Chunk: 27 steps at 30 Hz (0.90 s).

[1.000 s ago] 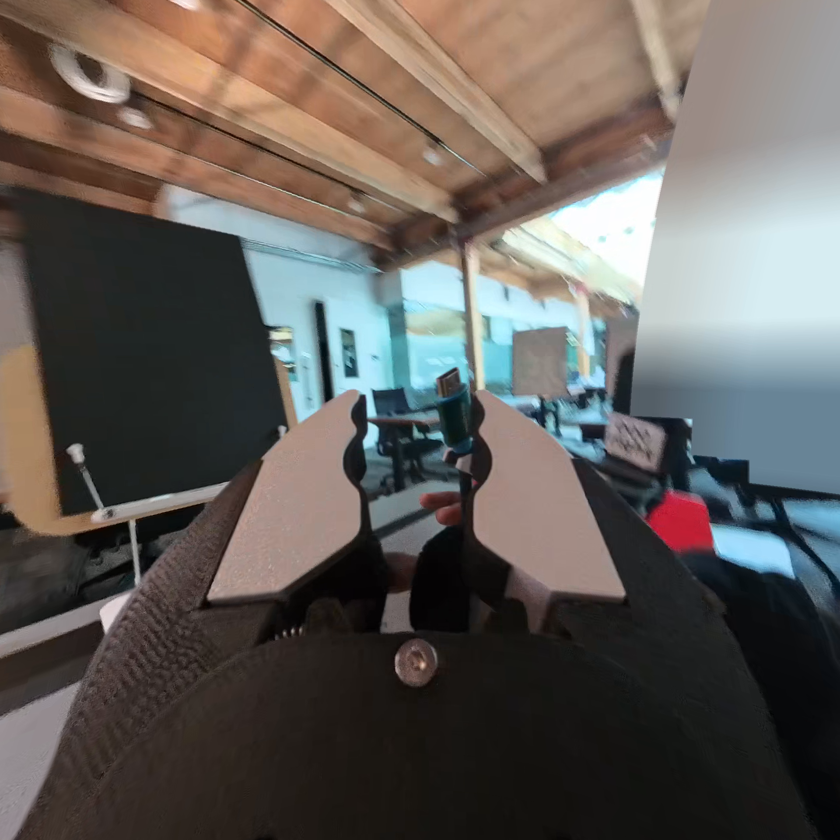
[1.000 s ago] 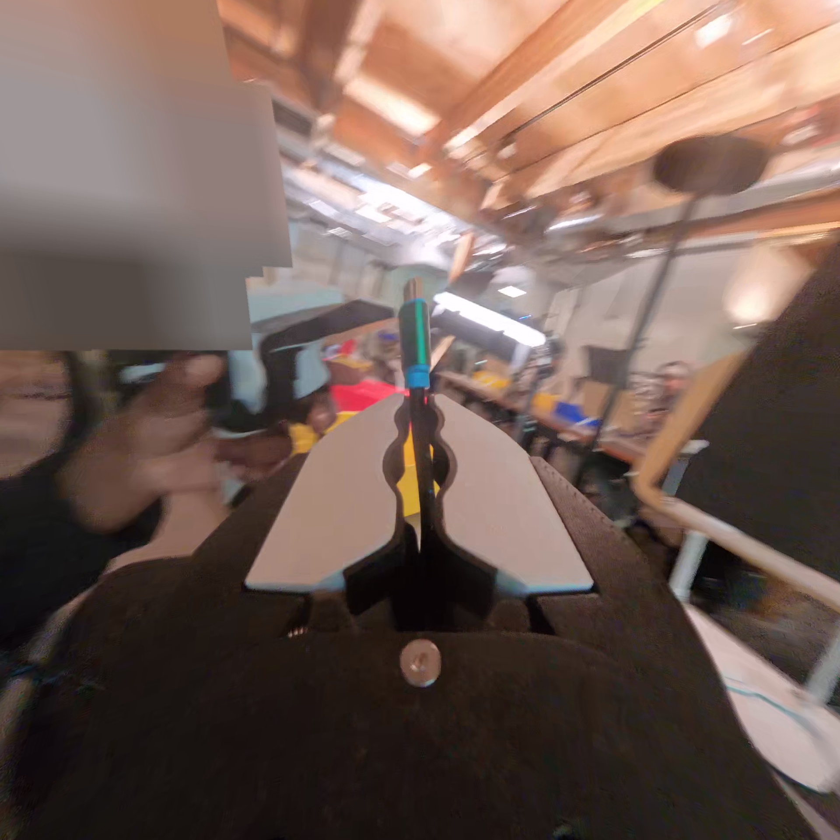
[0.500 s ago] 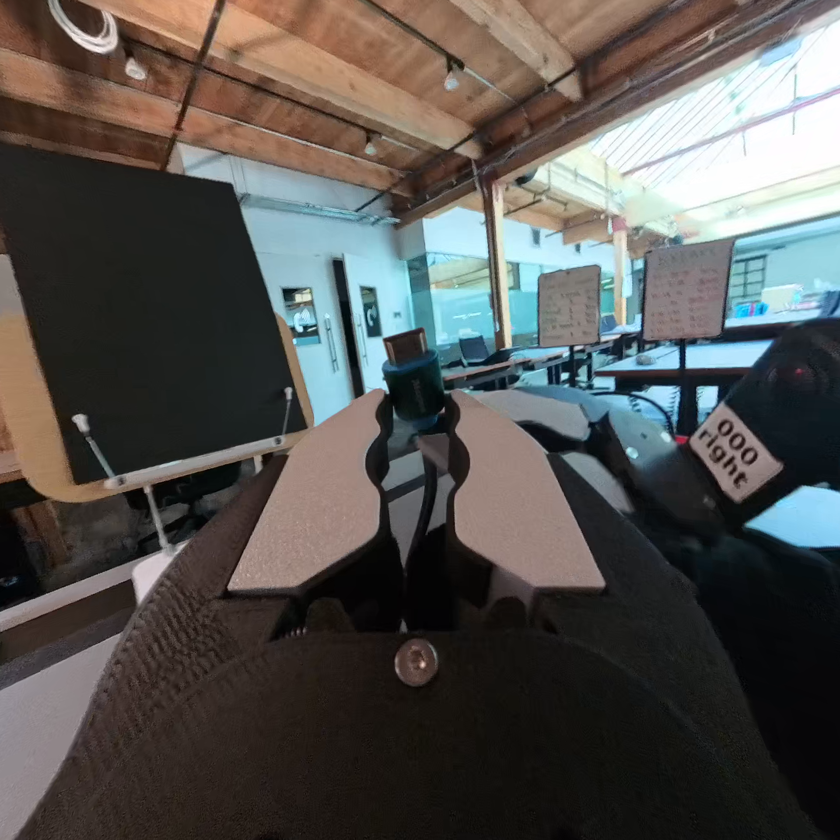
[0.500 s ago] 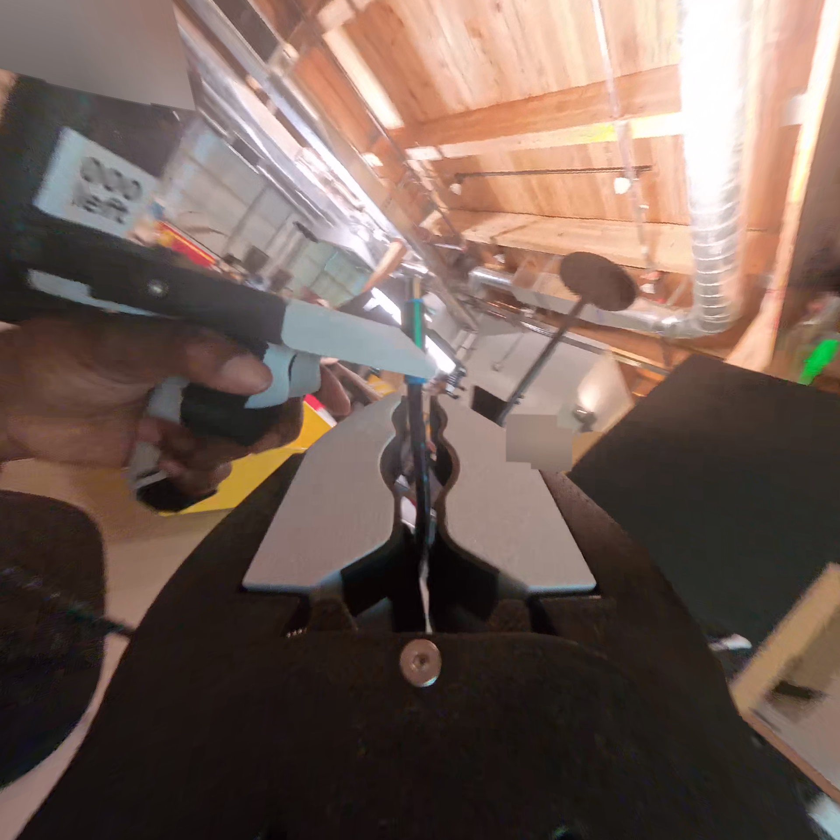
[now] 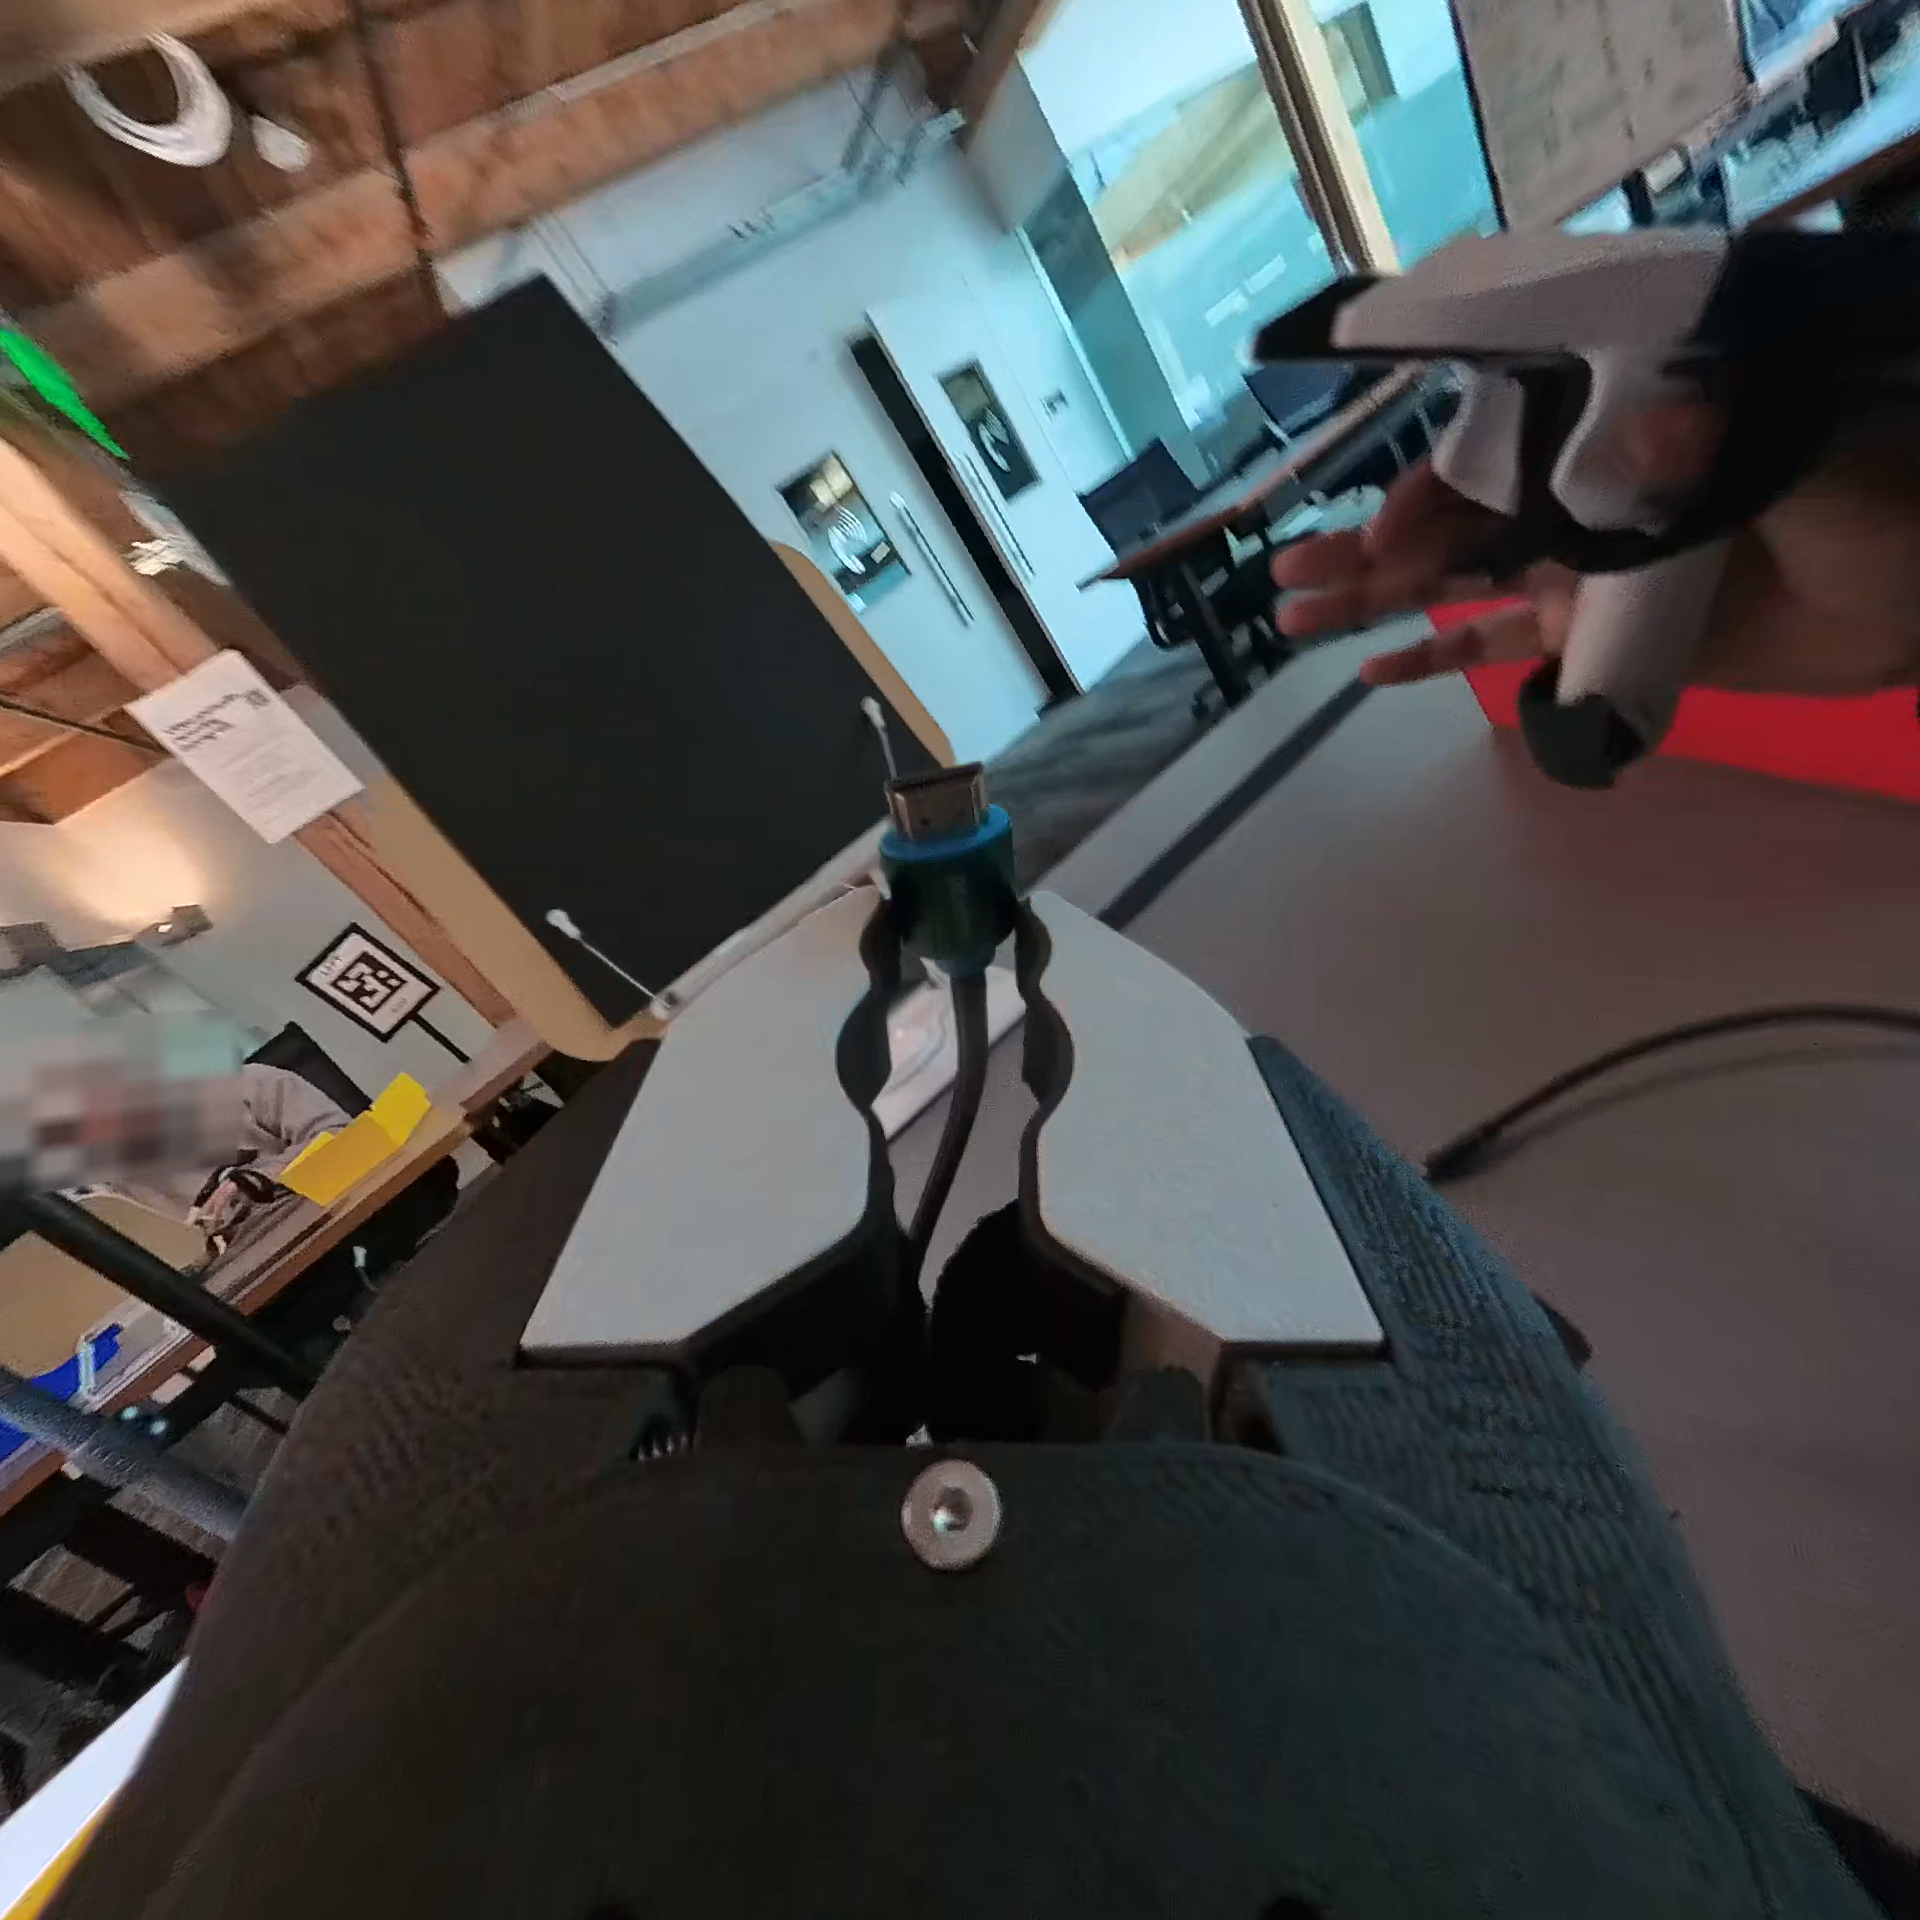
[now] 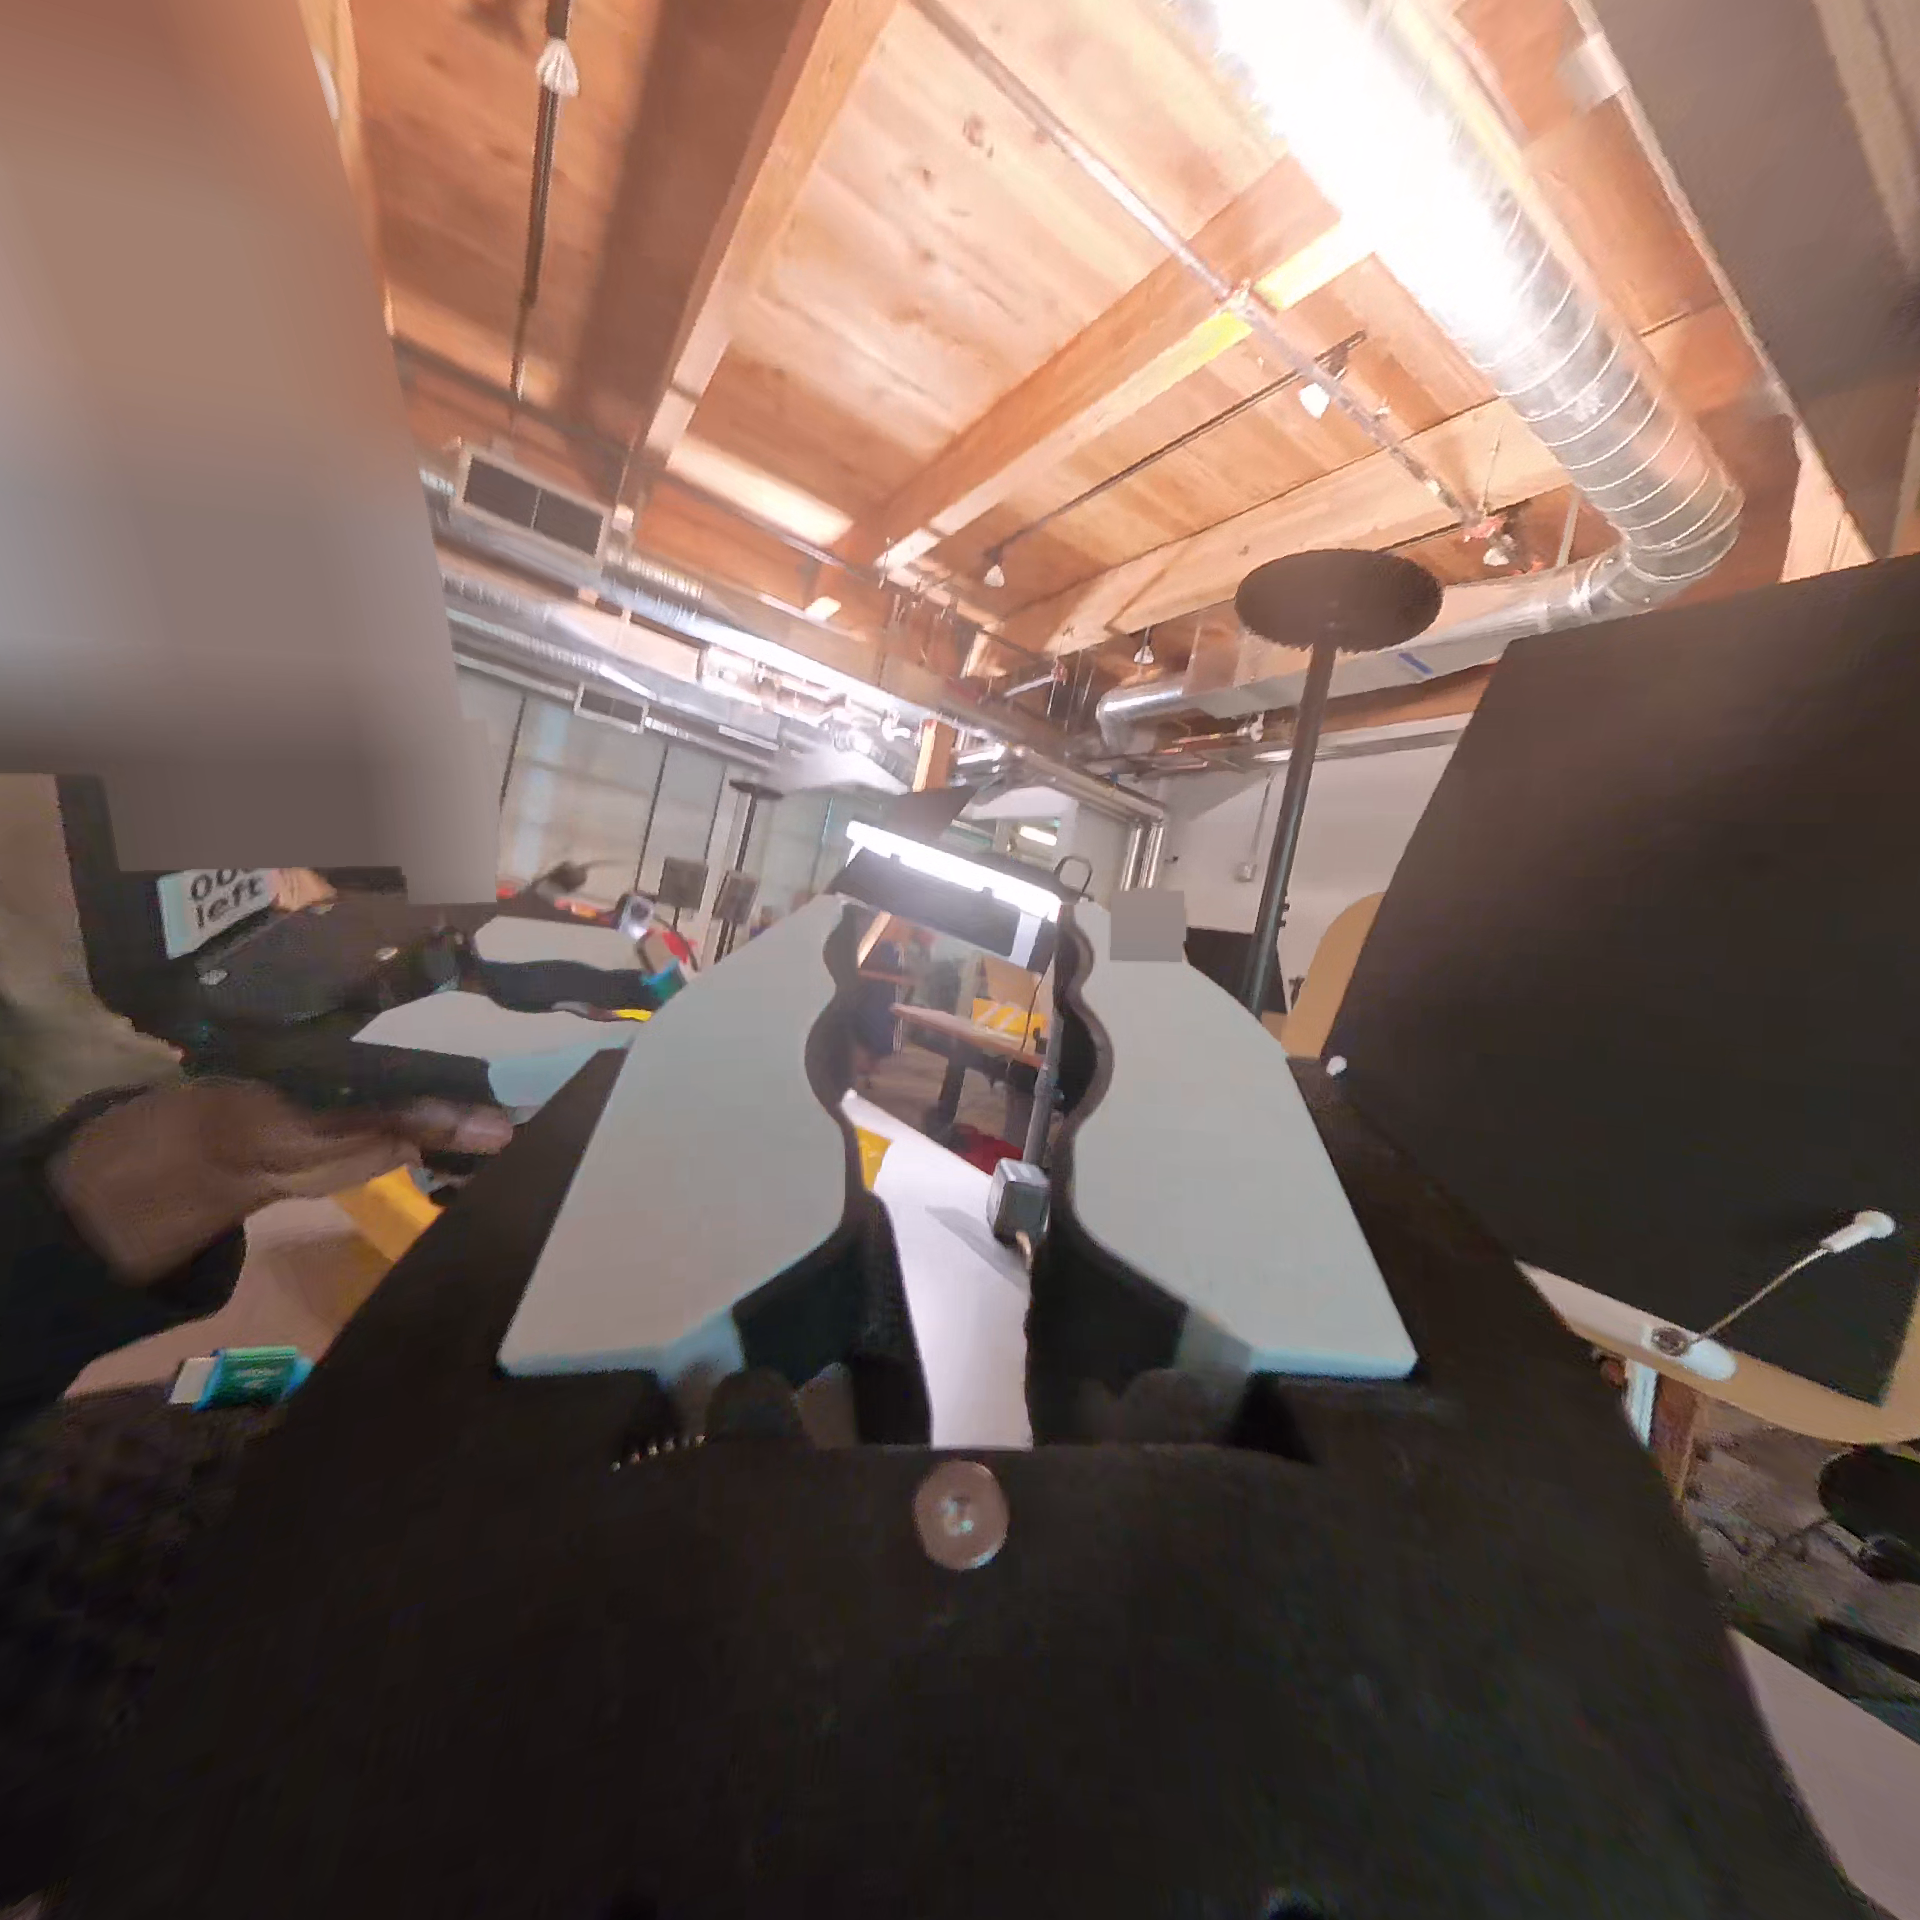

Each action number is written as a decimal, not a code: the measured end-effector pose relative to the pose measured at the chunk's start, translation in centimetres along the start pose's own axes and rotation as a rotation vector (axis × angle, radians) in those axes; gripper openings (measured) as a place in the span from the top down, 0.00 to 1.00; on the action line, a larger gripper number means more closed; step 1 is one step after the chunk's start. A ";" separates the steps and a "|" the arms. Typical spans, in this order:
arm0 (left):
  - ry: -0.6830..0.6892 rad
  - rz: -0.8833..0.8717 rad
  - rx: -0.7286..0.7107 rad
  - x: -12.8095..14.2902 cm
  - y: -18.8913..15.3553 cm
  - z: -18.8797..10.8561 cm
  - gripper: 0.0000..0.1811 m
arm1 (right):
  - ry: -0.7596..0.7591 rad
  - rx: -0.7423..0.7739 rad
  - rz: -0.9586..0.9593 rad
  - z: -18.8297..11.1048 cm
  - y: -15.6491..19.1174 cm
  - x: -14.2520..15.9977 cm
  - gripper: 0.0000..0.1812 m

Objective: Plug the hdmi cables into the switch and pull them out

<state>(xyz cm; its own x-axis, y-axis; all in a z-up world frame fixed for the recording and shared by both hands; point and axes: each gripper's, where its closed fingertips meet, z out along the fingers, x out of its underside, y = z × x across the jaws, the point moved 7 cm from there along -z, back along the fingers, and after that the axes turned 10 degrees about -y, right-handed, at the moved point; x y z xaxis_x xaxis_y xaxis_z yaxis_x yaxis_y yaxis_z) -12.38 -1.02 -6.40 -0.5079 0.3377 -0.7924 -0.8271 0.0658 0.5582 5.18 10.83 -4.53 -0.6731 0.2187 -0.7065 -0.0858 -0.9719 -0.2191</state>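
Tabletop behind fingers pinching plug

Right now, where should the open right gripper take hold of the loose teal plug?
Probably on the teal plug body, behind its metal tip, which points left in the right wrist view. It lies flat, so the right gripper should come from above.
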 end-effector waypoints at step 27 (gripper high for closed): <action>0.069 0.128 0.131 3.4 -2.2 1.2 0.89 | 0.487 -0.212 0.146 0.9 4.1 5.0 0.83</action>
<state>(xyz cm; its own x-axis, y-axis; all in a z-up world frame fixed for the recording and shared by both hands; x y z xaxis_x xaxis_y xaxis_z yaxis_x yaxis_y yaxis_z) -12.04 1.11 -10.02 -0.6262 0.2865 -0.7251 -0.7182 0.1498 0.6795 0.78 7.82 -8.33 -0.2453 0.1462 -0.9584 0.1670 -0.9674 -0.1903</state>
